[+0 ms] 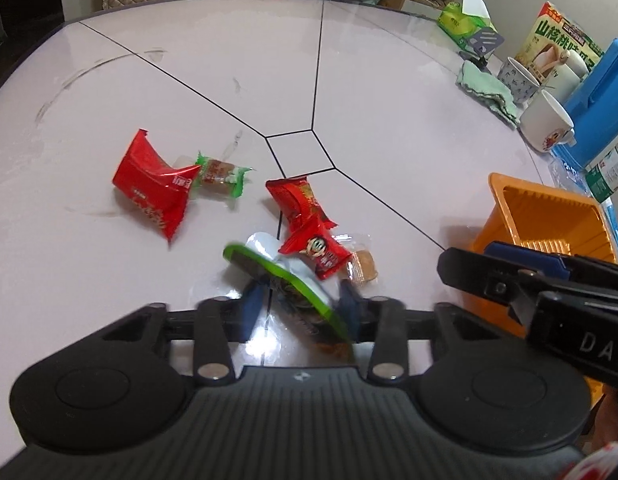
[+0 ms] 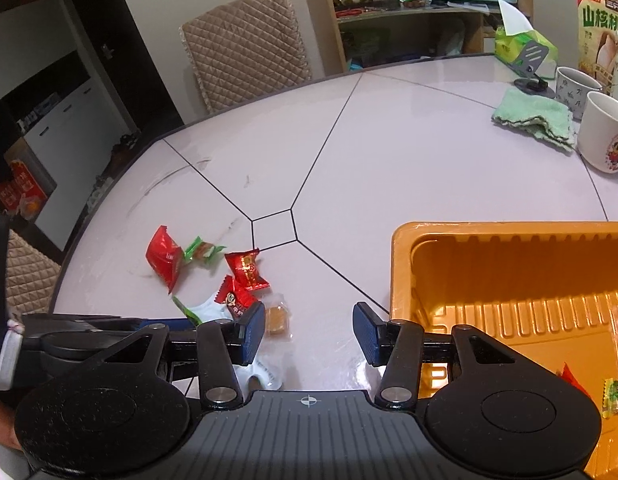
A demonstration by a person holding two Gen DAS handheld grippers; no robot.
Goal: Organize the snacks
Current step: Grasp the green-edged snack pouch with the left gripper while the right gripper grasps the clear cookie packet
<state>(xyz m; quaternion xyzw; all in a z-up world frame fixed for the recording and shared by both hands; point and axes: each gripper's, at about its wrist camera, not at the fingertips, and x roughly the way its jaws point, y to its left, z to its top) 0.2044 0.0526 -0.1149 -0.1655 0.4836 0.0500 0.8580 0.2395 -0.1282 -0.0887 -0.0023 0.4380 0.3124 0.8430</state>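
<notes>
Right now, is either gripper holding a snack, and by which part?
The left gripper is closed on the green-edged white packet, across its near end. The right gripper is open and holds nothing.

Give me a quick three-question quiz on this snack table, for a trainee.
1. True or false: the orange tray is empty.
2. What is between the left gripper's fingers? A green-edged packet; B banana; C spoon.
3. How many red packets lie on the table, outside the tray?
Key: 1 false, snacks lie inside; 2 A; 3 three.
</notes>
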